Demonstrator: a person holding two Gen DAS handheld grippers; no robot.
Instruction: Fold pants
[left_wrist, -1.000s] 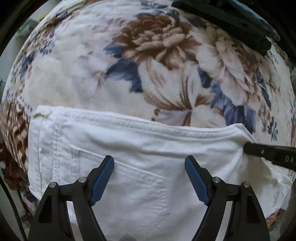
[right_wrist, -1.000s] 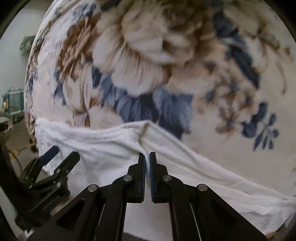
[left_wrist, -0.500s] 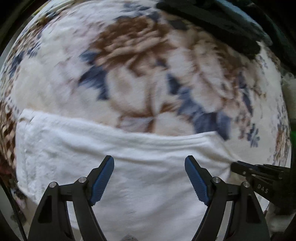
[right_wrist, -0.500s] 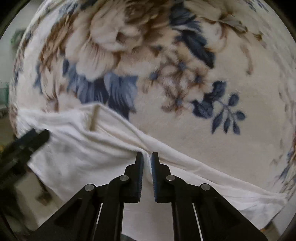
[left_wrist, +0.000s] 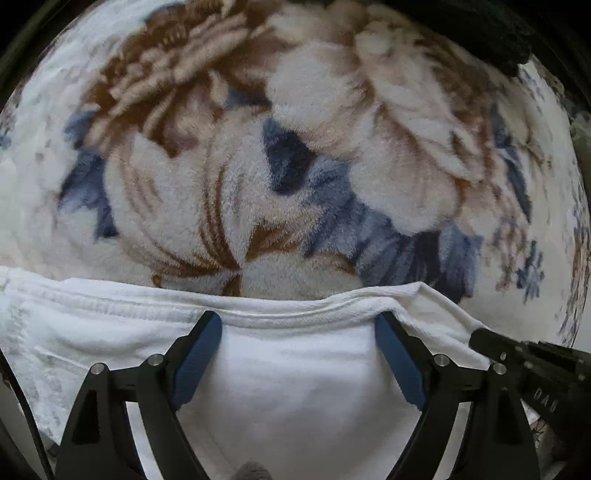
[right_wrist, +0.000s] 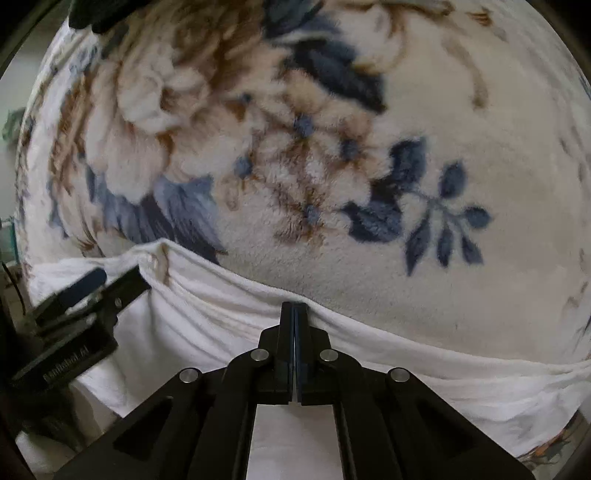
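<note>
**While the white pants are laid over a floral blanket**

The pants (left_wrist: 295, 376) are spread on the blanket (left_wrist: 295, 166). Their top edge is pinched in the fully closed right claw (right_wrist: 294, 314). The left claw (left_wrist: 297, 328), spread wide and opening, is poised over the waistband with nothing gripped.

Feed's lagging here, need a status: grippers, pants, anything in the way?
Left gripper jaws opening, straddling the white pants edge. Right gripper shut, pinching the pants edge. Pants on the floral blanket; nothing blocking.
</note>
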